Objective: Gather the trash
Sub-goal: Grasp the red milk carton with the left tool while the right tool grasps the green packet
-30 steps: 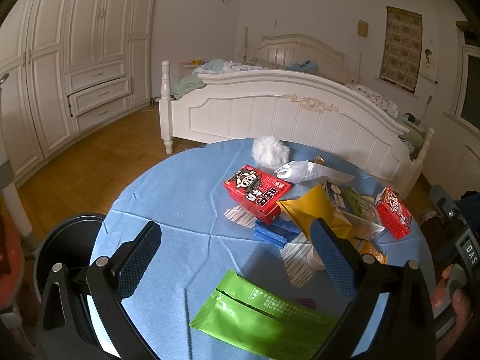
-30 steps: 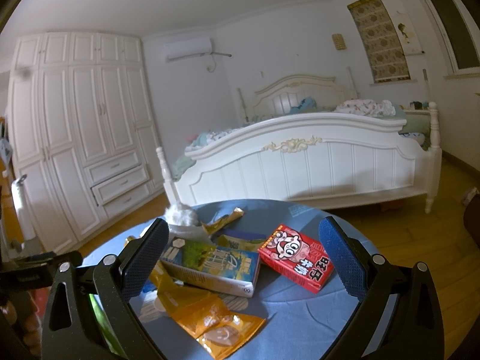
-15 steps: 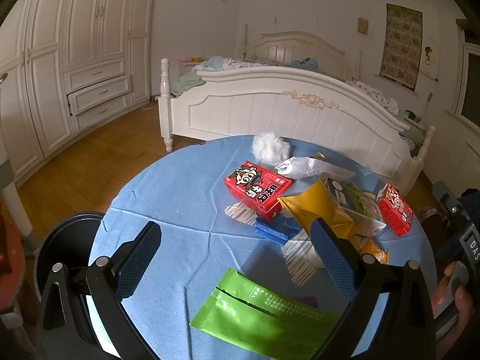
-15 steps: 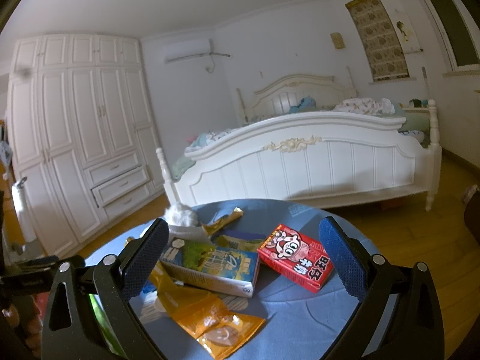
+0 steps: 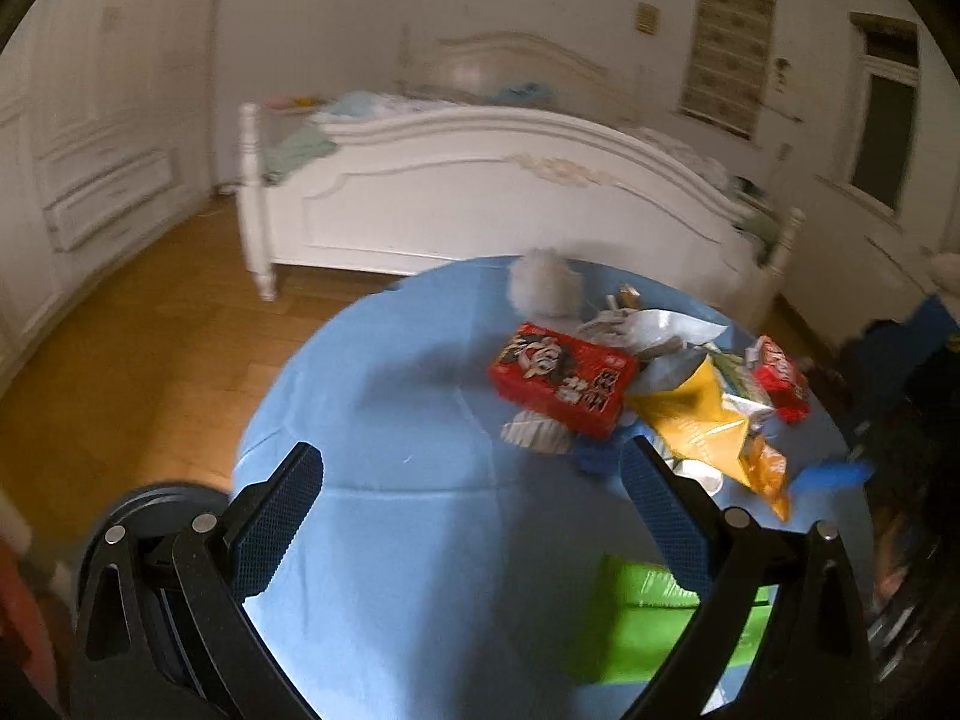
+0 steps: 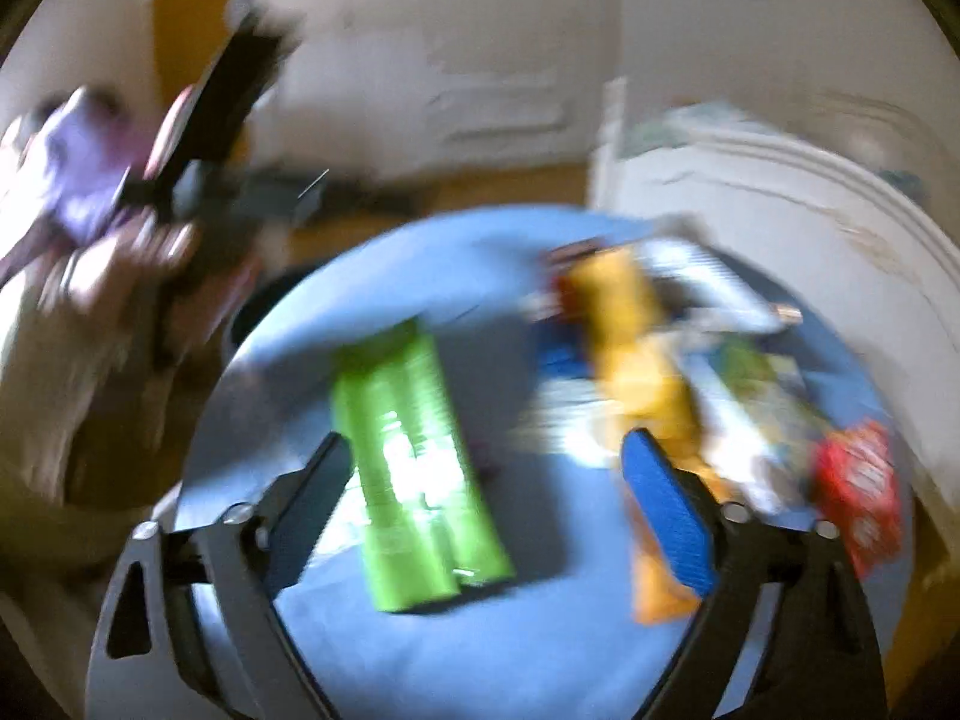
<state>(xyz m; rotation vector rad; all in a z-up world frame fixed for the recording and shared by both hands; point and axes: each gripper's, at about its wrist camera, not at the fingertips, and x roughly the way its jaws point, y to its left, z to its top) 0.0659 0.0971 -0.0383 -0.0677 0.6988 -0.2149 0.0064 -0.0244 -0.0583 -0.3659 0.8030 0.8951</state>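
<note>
Trash lies on a round table with a blue cloth [image 5: 390,540]. In the left wrist view: a red carton [image 5: 561,378], a yellow packet [image 5: 696,414], a white fluffy ball [image 5: 543,288], a small red box [image 5: 780,378] and a green packet [image 5: 654,618]. My left gripper [image 5: 471,498] is open and empty above the cloth. In the blurred right wrist view, my right gripper [image 6: 486,480] is open and empty, over the green packet [image 6: 414,468]. The yellow packet [image 6: 636,354] and a red box [image 6: 858,486] lie to the right.
A dark round bin [image 5: 150,516] stands beside the table at the lower left. A white bed [image 5: 480,204] is behind the table, with a white wardrobe [image 5: 90,120] on the left and wood floor [image 5: 138,348] between.
Both grippers swung sharply. The right one turned left and tilted down, now over the green packet. The left view shifted so the table sits further right. Both stay open.
</note>
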